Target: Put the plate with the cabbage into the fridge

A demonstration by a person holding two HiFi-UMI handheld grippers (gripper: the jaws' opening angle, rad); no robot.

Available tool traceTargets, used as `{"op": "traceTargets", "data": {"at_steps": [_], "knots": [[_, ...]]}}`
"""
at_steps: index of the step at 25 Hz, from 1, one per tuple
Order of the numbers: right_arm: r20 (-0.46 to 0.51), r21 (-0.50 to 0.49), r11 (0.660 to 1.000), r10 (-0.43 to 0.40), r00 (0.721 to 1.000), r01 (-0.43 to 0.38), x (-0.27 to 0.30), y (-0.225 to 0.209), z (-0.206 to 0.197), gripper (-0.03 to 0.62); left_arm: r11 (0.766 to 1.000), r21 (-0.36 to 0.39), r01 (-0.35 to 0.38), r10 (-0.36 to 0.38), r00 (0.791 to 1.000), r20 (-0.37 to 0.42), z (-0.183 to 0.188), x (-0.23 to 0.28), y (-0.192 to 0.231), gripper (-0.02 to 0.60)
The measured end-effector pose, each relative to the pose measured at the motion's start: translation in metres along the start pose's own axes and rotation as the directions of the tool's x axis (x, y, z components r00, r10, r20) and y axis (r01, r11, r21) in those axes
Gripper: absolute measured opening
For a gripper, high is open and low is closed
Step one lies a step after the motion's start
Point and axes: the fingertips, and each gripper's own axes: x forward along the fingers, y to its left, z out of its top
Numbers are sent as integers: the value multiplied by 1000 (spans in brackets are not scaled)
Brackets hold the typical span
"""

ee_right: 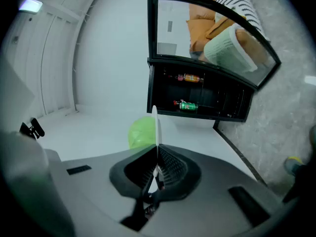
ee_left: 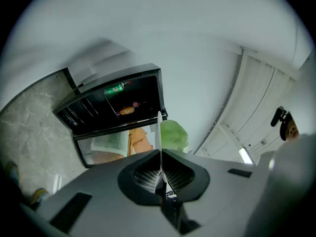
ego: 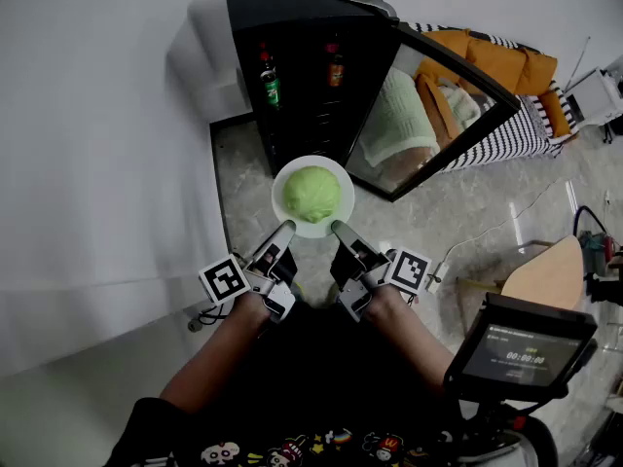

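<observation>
Plate (ego: 313,229) with the cabbage (ego: 311,193) hung just in front of the open fridge (ego: 292,76), not yet inside. Left gripper (ego: 286,230) and right gripper (ego: 338,229) each had fingers clamped on its rim. Setting it on a shelf was left to do.

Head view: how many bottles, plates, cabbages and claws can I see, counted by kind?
bottles: 2
plate: 1
cabbage: 1
claws: 2, the left claw and the right claw, each shut on the plate's rim
Total: 6
</observation>
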Motion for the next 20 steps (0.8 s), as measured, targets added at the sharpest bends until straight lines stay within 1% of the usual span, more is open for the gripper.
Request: {"op": "traceTargets", "data": {"at_steps": [7, 10, 12, 15, 16, 18, 20], "knots": [[-8, -22, 1000, -3, 1000, 3, -2, -2, 3, 17, 1000, -2, -15, 15, 1000, -13, -3, 2, 4, 12], [-25, -49, 999, -10, 1000, 9, 0, -2, 2, 17, 999, 34, -25, 26, 1000, -15, -1, 0, 6, 12], [-32, -56, 998, -16, 999, 14, 1, -3, 2, 17, 999, 35, -27, 28, 1000, -13, -1, -1, 8, 13], [-30, -61, 998, -28, 999, 26, 0, -4, 2, 17, 997, 63, -35, 36, 999, -21, -1, -2, 11, 14], [-29, -61, 998, -32, 999, 30, 1, -5, 3, 17, 998, 54, -33, 34, 999, -18, -1, -1, 10, 14], [-29, -58, 998, -33, 999, 31, 1, -5, 3, 17, 1000, 7, -25, 25, 1000, -3, -2, 0, 8, 14], [-30, -55, 998, -31, 999, 29, 2, -5, 3, 17, 1000, -1, -24, 24, 1000, 1, -2, 0, 7, 14]]}}
